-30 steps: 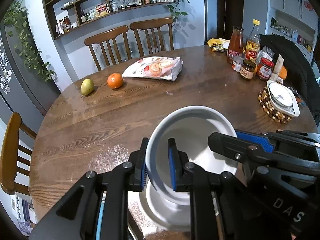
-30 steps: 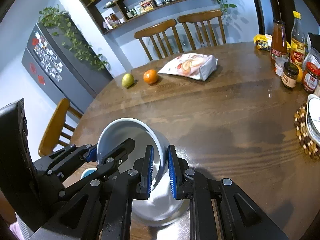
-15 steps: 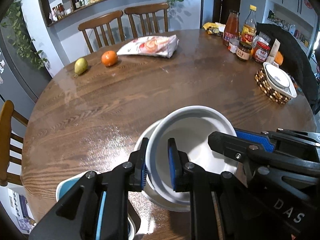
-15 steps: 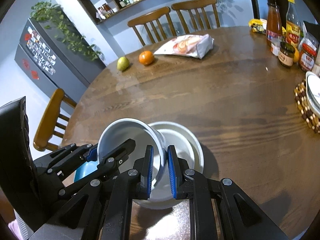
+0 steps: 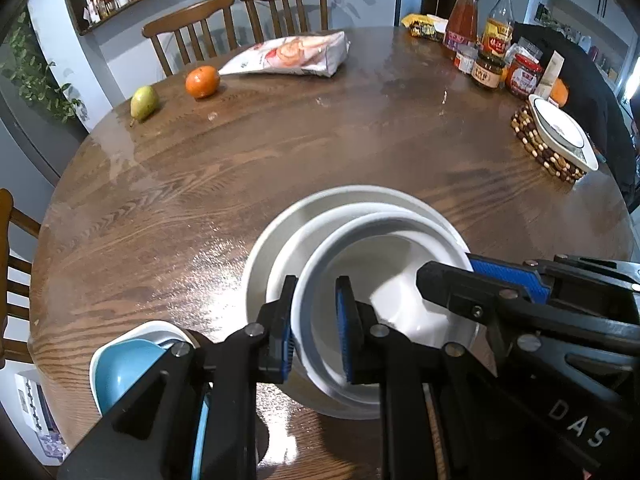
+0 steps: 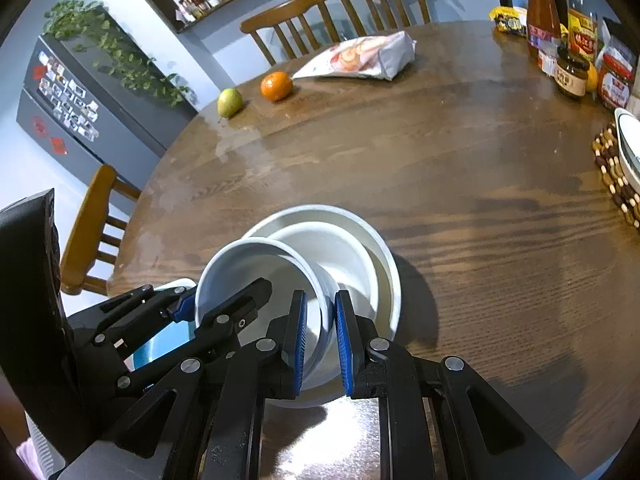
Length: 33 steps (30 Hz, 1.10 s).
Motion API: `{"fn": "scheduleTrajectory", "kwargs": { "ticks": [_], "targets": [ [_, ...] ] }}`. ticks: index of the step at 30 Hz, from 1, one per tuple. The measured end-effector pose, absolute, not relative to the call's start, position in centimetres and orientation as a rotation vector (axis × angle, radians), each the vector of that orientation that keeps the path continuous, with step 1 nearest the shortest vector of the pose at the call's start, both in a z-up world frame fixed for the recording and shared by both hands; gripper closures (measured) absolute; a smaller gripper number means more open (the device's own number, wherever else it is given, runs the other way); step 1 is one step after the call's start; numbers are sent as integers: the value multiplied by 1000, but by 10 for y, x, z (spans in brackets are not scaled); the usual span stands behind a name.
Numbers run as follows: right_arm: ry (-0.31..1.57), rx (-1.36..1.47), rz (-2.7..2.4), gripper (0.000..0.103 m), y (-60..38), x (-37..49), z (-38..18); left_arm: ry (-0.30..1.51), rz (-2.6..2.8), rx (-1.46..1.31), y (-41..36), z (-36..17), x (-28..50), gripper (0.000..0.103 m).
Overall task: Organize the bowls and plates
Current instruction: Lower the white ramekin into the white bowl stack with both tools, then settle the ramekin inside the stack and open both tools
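Note:
Both grippers hold one white bowl (image 5: 384,280) by its rim, lifted and tilted above a stack of two wider white bowls (image 5: 280,236) on the round wooden table (image 5: 320,140). My left gripper (image 5: 316,328) is shut on the bowl's near-left rim. My right gripper (image 6: 320,332) is shut on its right rim; the held bowl (image 6: 256,272) and the stack (image 6: 360,256) show there too. A blue bowl nested in a white one (image 5: 128,364) sits at the near-left table edge.
A pear (image 5: 143,101), an orange (image 5: 202,81) and a snack bag (image 5: 292,56) lie at the far side. Jars and bottles (image 5: 488,60) stand far right. A white dish on a beaded trivet (image 5: 556,136) sits right. Chairs (image 5: 236,16) surround the table.
Both grippers have risen with the white bowl, so the stack beneath it and the blue bowl at the near left have come into view. Both grips are unchanged.

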State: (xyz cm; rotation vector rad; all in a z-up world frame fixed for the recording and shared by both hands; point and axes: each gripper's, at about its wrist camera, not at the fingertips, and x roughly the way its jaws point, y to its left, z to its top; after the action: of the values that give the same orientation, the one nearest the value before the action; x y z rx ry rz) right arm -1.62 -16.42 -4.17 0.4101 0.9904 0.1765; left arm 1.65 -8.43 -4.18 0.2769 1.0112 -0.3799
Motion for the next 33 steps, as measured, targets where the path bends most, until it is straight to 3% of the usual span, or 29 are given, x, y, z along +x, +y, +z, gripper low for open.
{"fn": "scheduleTrajectory", "kwargs": {
  "ticks": [33],
  "targets": [
    [1046, 391, 157, 85, -165, -2, -47, 1081, -383, 258, -87, -50, 31, 87]
  ]
}}
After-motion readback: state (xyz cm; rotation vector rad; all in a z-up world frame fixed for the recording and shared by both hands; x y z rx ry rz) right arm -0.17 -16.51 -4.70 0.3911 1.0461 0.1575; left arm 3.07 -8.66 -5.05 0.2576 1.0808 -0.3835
